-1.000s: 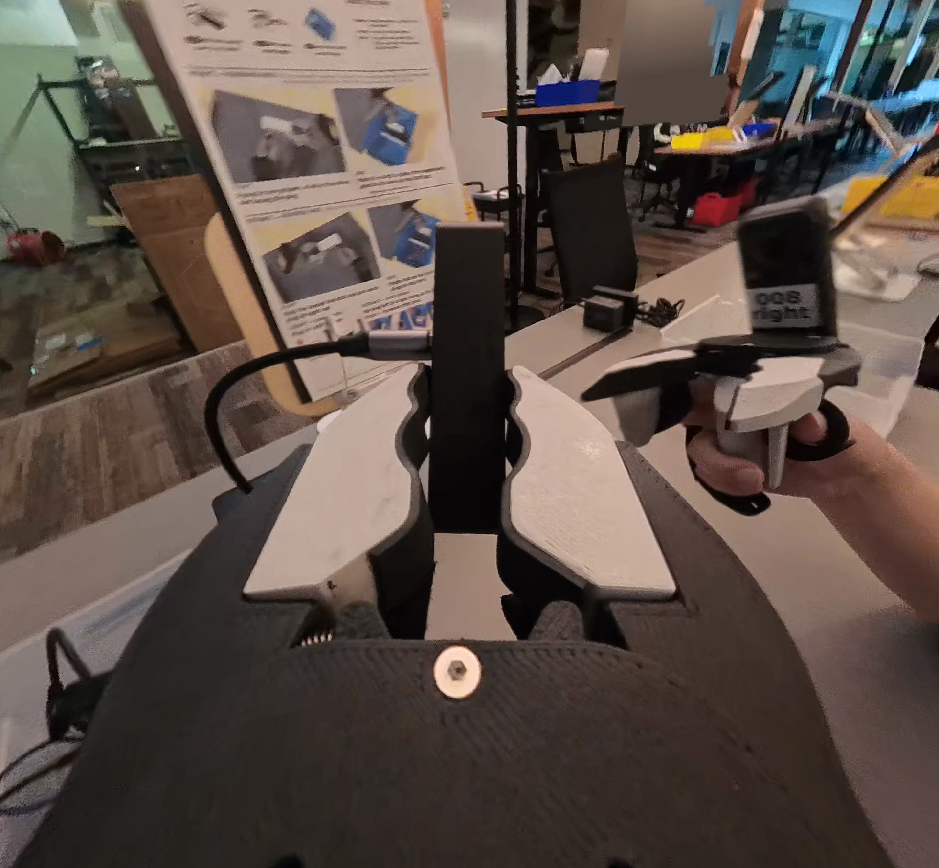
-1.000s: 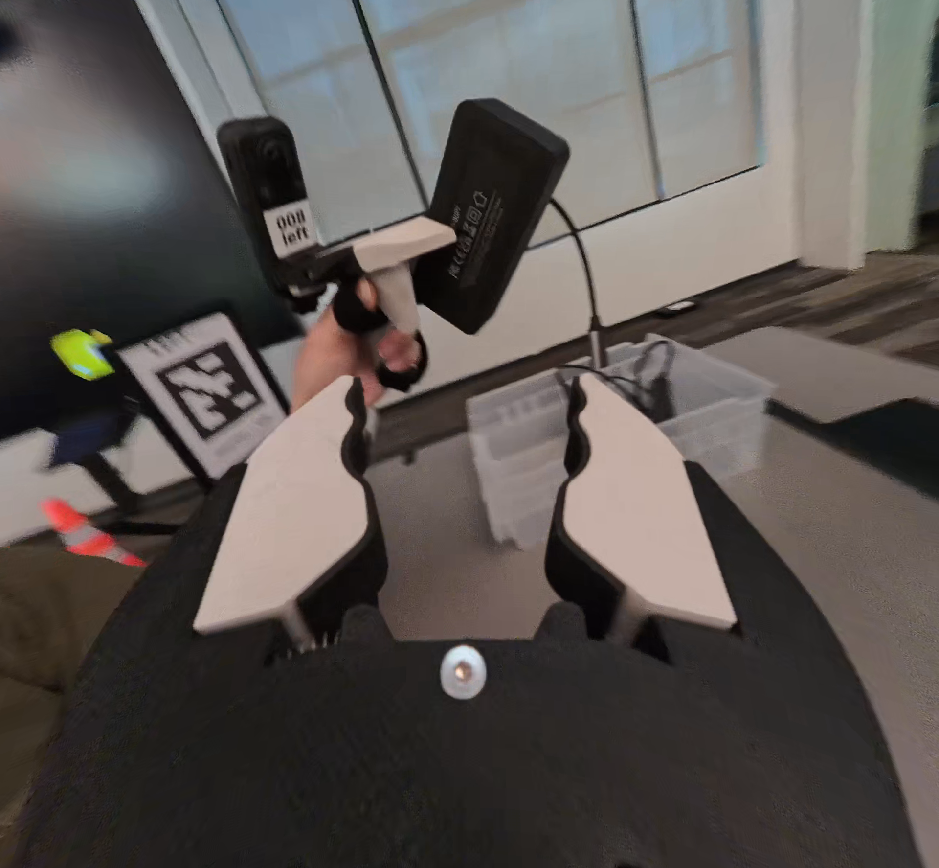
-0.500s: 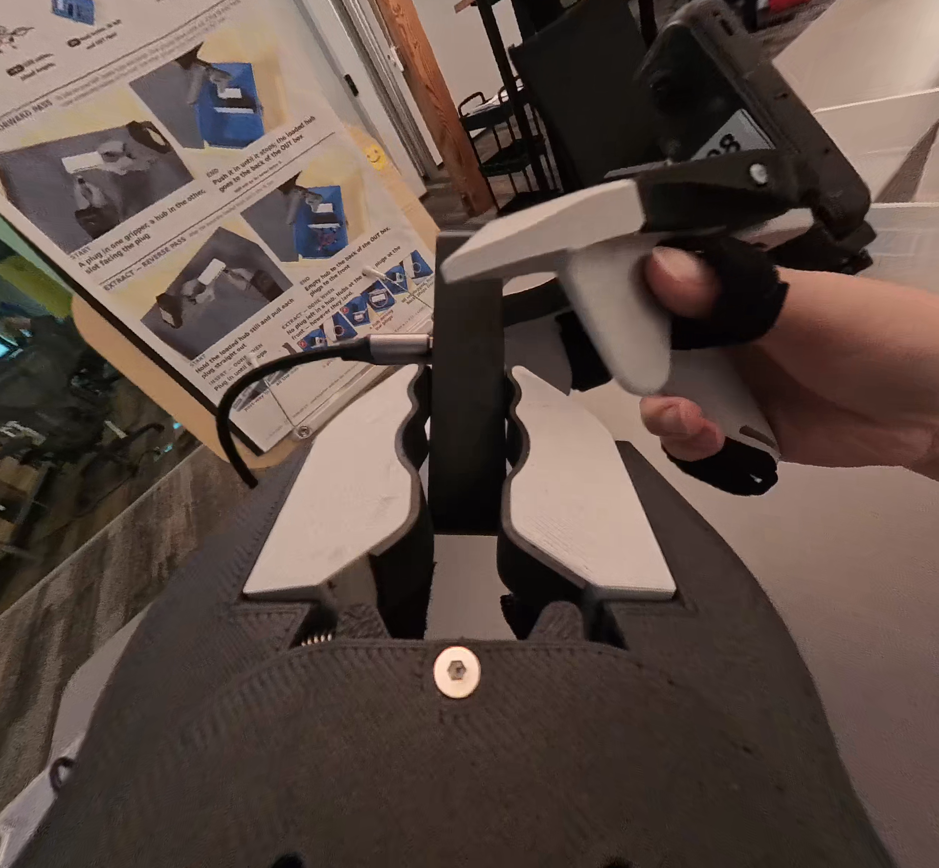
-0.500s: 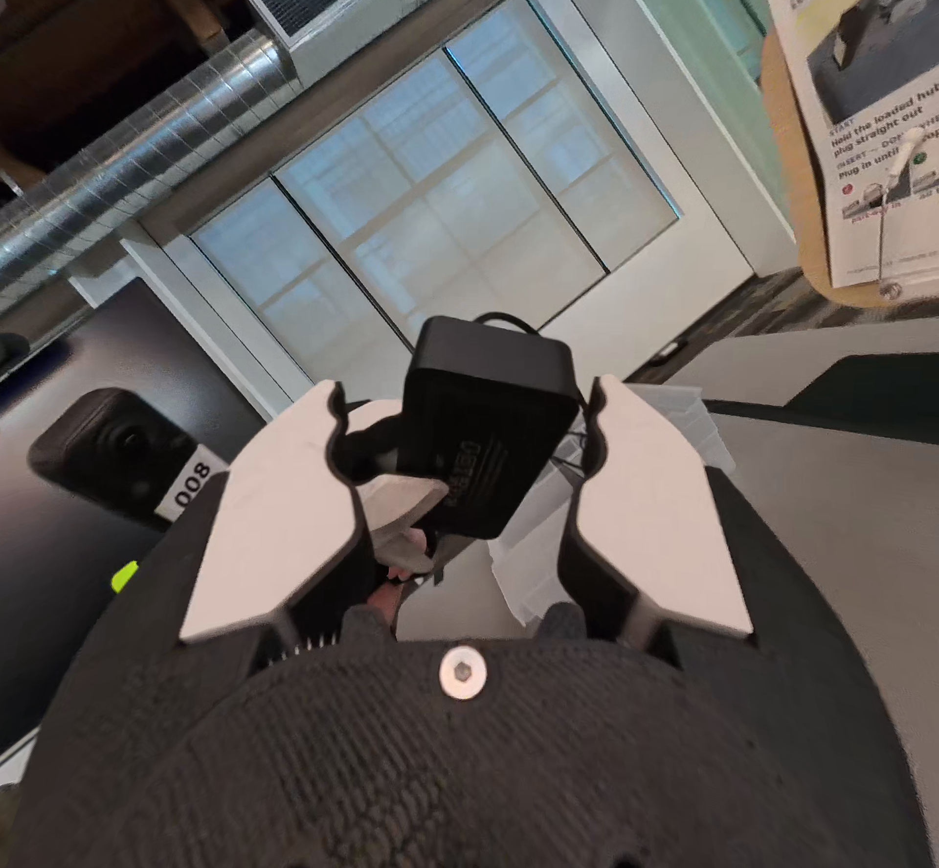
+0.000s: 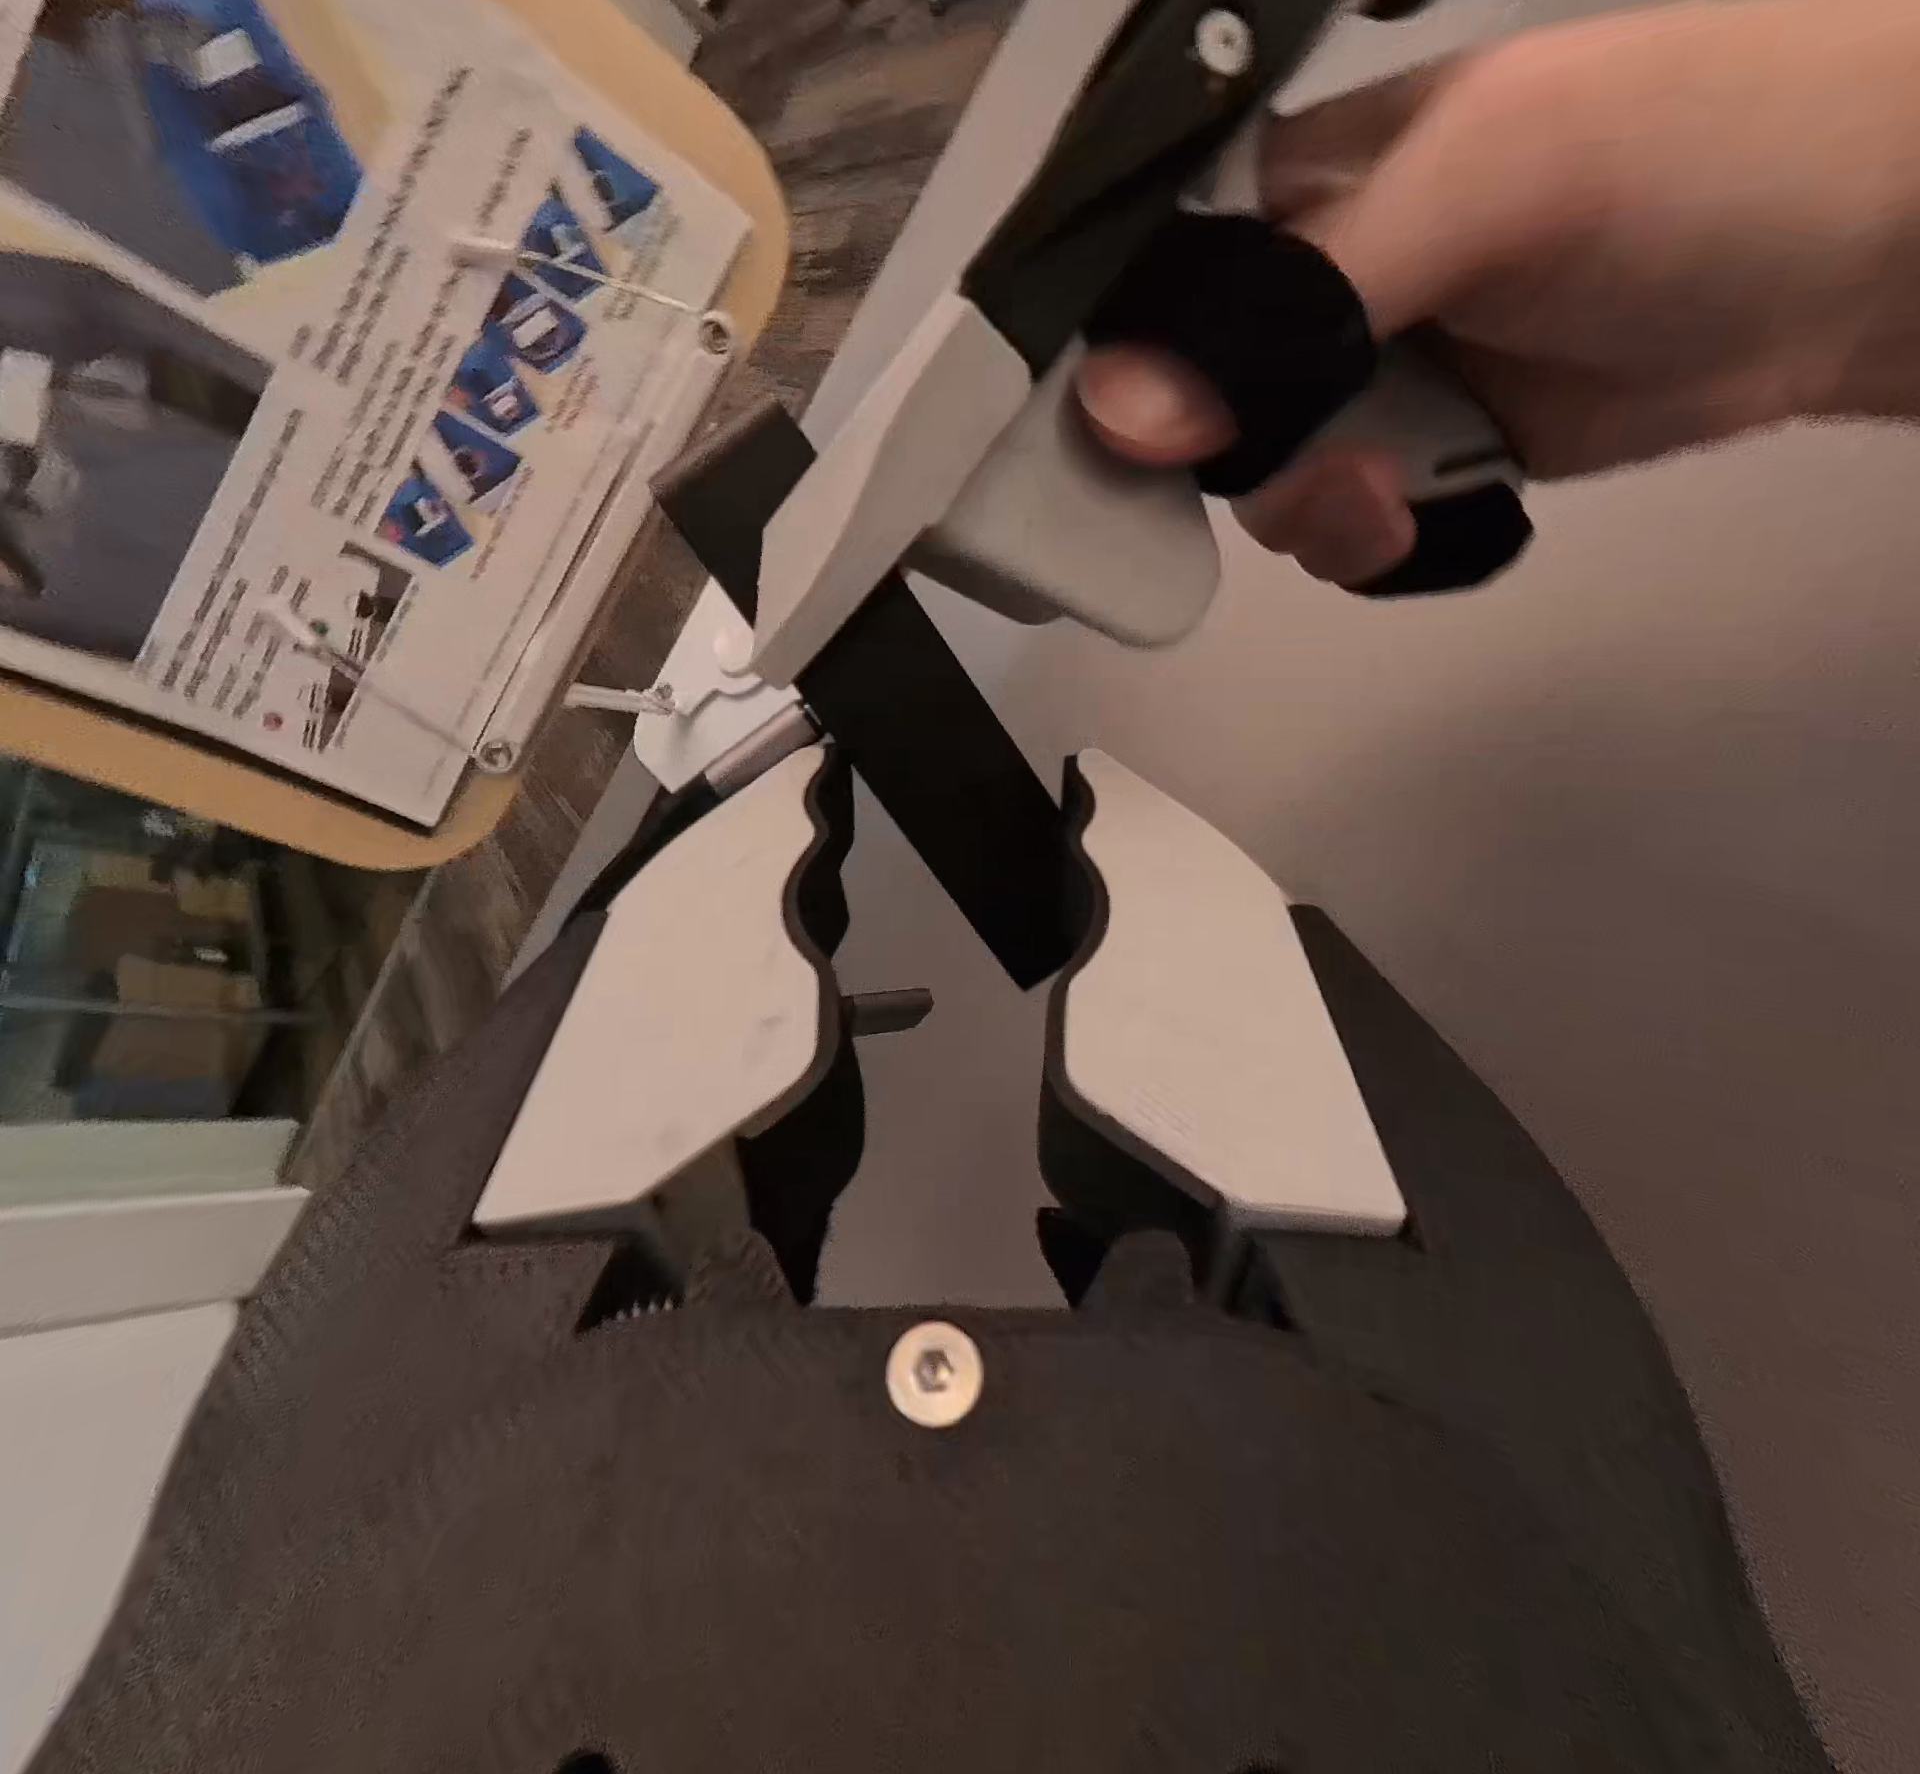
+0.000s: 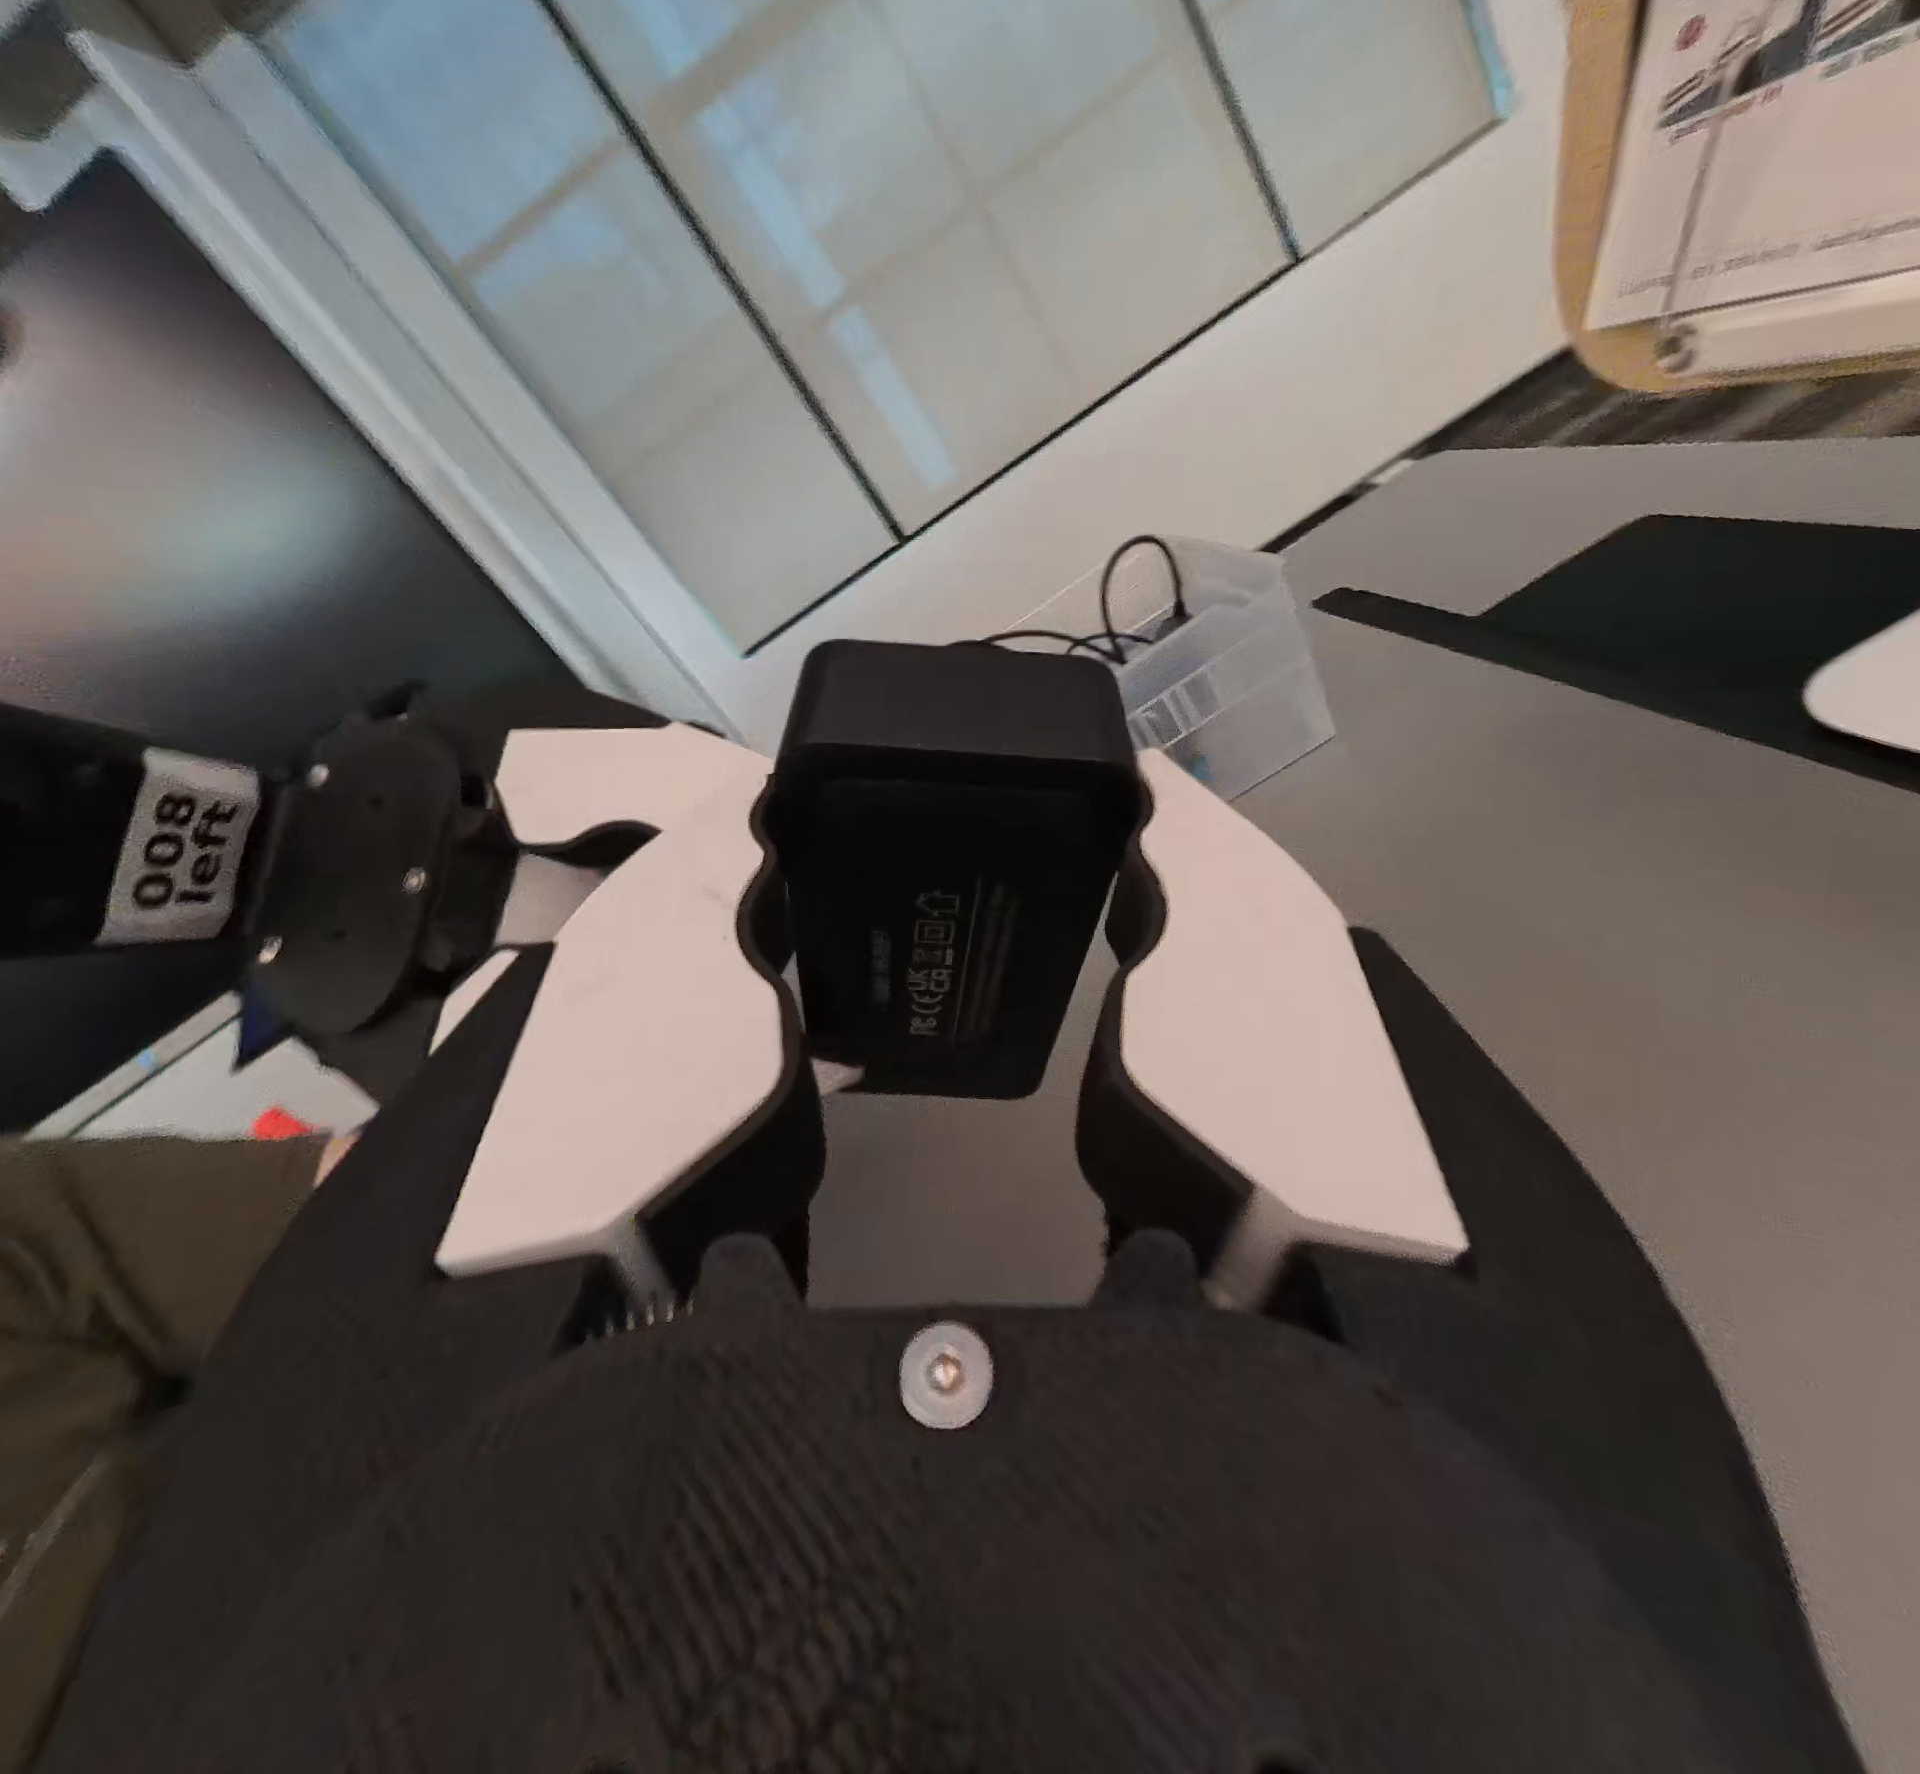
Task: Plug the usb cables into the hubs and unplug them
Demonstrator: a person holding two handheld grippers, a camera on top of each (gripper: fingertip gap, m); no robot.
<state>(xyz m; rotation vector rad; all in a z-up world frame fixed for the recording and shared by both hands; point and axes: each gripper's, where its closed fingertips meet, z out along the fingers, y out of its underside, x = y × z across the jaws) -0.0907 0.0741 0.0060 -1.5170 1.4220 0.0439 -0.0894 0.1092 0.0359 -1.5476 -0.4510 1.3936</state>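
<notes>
The right gripper (image 6: 951,851) is clamping the hub (image 6: 951,877); left jaws are standing released, so the plug (image 5: 753,756) risks bending.

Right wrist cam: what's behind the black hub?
Behind the black hub, gripped by the right tool, a clear plastic bin holding thin black cables sits on the grey table. The hub's body covers its far side, so any plug there is hidden.

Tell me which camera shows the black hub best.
The right wrist view: the black hub shows its broad face, gripped between the jaws. The left wrist view shows only its thin edge, tilted and partly hidden behind the other gripper.
</notes>
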